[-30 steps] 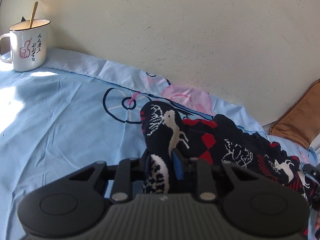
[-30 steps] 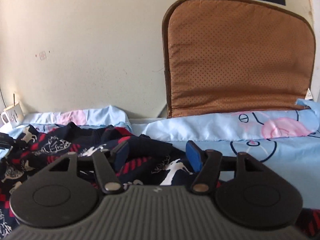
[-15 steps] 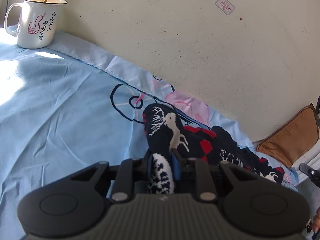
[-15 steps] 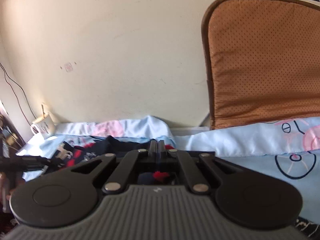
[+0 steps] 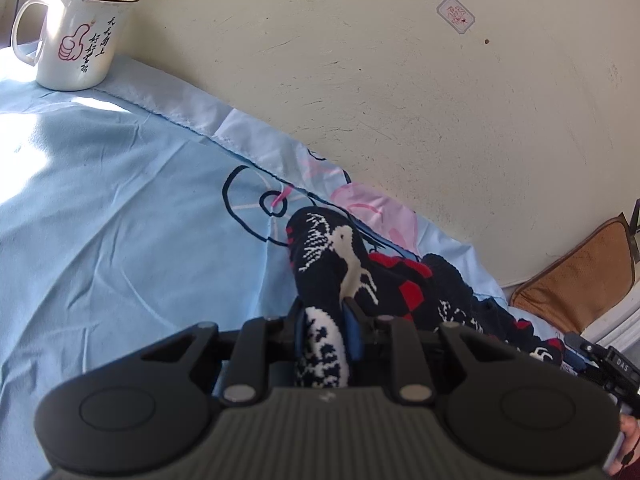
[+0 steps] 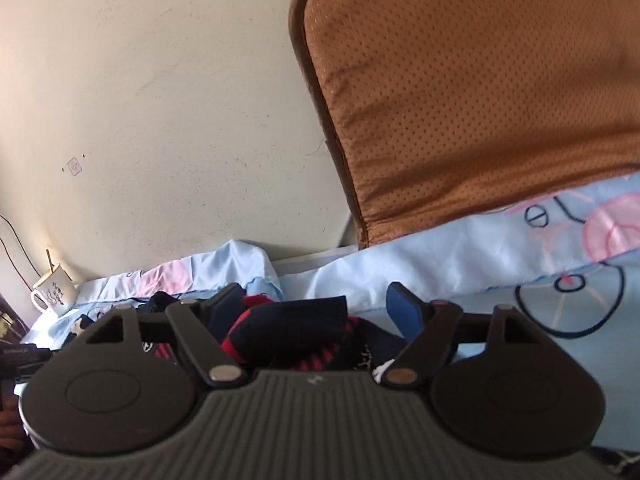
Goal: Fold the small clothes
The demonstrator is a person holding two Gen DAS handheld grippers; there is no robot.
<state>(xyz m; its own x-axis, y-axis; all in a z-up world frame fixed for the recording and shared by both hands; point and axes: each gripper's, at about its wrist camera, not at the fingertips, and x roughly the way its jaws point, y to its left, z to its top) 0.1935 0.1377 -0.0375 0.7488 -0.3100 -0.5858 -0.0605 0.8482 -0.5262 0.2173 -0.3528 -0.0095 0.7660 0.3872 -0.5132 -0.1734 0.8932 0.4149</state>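
A dark knit garment [image 5: 360, 276] with white deer and red patches lies on the light blue sheet [image 5: 120, 216] by the wall. My left gripper [image 5: 326, 320] is shut on a white-patterned edge of it. In the right wrist view the garment [image 6: 288, 332] is bunched between the fingers of my right gripper [image 6: 320, 308], which is open and stands over it. The right gripper's blue pads [image 6: 404, 312] are wide apart.
A white mug [image 5: 76, 40] with a stick in it stands on the sheet at the far left by the wall; it also shows in the right wrist view [image 6: 54, 292]. A brown padded cushion [image 6: 480, 92] leans against the cream wall [image 5: 400, 80] at the right.
My right gripper was open, shut half a second ago, and is open again, now tilted. My left gripper stays shut on the garment and has moved closer to the mug side.
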